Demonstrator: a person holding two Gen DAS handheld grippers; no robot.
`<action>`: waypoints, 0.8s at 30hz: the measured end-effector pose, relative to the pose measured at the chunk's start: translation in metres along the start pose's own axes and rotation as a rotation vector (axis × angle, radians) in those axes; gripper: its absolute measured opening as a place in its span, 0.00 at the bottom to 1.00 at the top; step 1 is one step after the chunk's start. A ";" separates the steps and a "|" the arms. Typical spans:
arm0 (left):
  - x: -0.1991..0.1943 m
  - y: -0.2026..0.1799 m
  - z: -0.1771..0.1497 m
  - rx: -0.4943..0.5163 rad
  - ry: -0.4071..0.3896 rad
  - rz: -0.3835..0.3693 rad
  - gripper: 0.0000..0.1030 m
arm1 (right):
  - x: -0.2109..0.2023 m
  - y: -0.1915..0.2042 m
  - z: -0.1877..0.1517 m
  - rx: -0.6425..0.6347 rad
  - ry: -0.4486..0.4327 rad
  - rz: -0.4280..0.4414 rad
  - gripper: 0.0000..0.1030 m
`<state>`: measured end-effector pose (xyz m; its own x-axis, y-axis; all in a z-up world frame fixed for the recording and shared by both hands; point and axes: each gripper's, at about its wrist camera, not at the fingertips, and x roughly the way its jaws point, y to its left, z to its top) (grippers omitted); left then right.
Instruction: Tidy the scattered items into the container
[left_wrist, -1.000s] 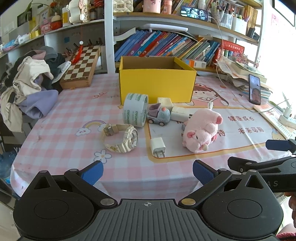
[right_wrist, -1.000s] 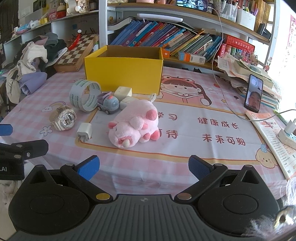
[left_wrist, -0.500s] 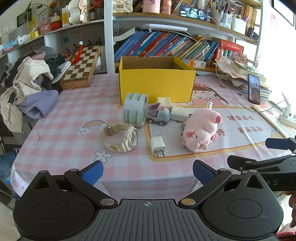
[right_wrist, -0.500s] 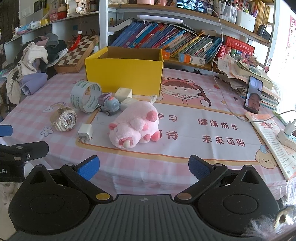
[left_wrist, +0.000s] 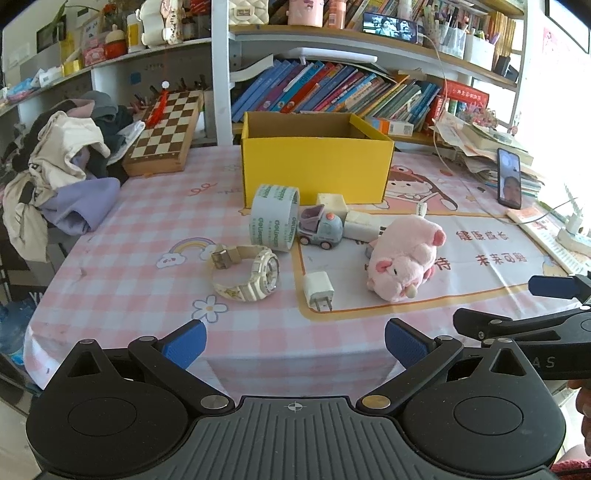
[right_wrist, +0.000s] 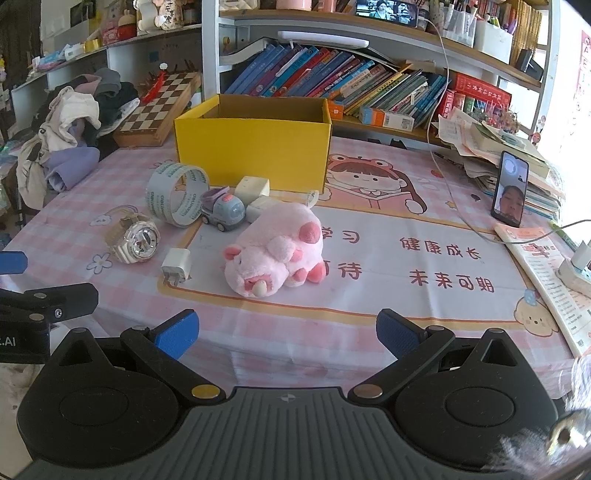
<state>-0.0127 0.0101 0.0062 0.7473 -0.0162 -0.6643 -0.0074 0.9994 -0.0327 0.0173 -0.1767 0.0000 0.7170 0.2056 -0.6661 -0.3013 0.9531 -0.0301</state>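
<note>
An open yellow box (left_wrist: 314, 162) (right_wrist: 253, 151) stands at the back of the table. In front of it lie a tape roll (left_wrist: 274, 218) (right_wrist: 177, 199), a toy car (left_wrist: 320, 229) (right_wrist: 223, 212), white blocks (left_wrist: 332, 201) (right_wrist: 252, 187), a cream watch (left_wrist: 247, 275) (right_wrist: 133, 240), a white charger plug (left_wrist: 318, 290) (right_wrist: 176, 266) and a pink plush pig (left_wrist: 404, 256) (right_wrist: 275, 254). My left gripper (left_wrist: 293, 341) is open and empty at the near table edge. My right gripper (right_wrist: 284, 332) is open and empty, in front of the pig.
A chessboard (left_wrist: 166, 133) and a heap of clothes (left_wrist: 62, 166) lie at the back left. A propped phone (right_wrist: 509, 194), piled papers, a booklet (right_wrist: 546, 277) and a cable sit on the right. Bookshelves stand behind the table.
Both grippers have crept slightly forward toward the table; the objects look a little nearer. Nothing on the table has moved.
</note>
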 end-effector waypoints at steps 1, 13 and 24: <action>0.000 0.000 0.000 0.001 0.000 -0.003 1.00 | 0.000 0.000 0.000 0.000 0.000 0.001 1.00; 0.003 0.007 -0.002 -0.003 0.006 -0.032 1.00 | 0.005 0.010 0.004 -0.024 0.015 0.006 1.00; 0.005 0.008 -0.002 0.021 0.031 -0.022 1.00 | 0.010 0.012 0.009 -0.006 0.006 0.037 1.00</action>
<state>-0.0105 0.0175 0.0014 0.7264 -0.0386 -0.6861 0.0228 0.9992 -0.0320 0.0268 -0.1610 -0.0005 0.7017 0.2395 -0.6710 -0.3314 0.9435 -0.0098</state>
